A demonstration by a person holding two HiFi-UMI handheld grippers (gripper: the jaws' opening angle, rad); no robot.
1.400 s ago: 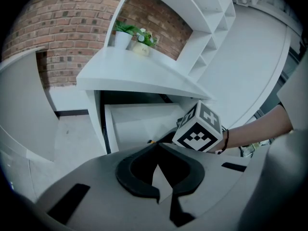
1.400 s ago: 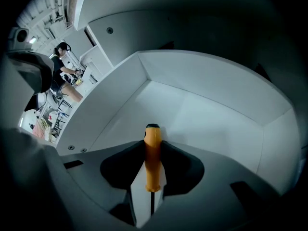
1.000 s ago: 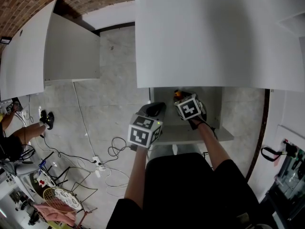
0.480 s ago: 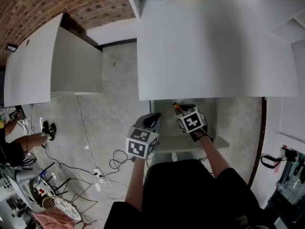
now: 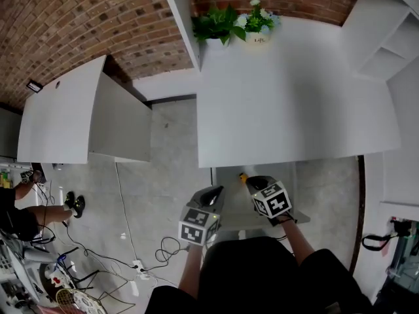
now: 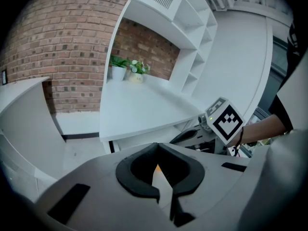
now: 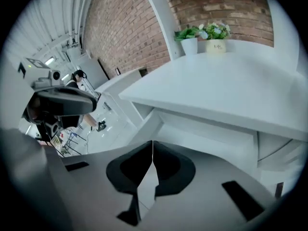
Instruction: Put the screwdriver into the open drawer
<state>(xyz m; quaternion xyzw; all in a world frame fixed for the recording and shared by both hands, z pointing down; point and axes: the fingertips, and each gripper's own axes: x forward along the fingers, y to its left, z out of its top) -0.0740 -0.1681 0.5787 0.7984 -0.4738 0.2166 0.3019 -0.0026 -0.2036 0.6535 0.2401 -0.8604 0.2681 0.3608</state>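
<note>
Left claw (image 6: 156, 147) is up higher than a second ago, tips together, empty | screwdriver (image 5: 243, 176) lies in the open drawer (image 5: 283, 175) under the counter (image 5: 294, 90), orange end showing | right claw (image 7: 152, 143) has risen too and just snapped closed, nothing between.

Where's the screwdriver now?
Head view, centre-right: the screwdriver shows its orange tip in the open drawer, just below the white desk's front edge.

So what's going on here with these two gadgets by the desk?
A person holds tongs in each hand above an open drawer under a white desk. An orange-tipped screwdriver seems to lie in the drawer. The right tongs have just been closing and are shut on nothing; the left tongs look shut and empty too.
</note>
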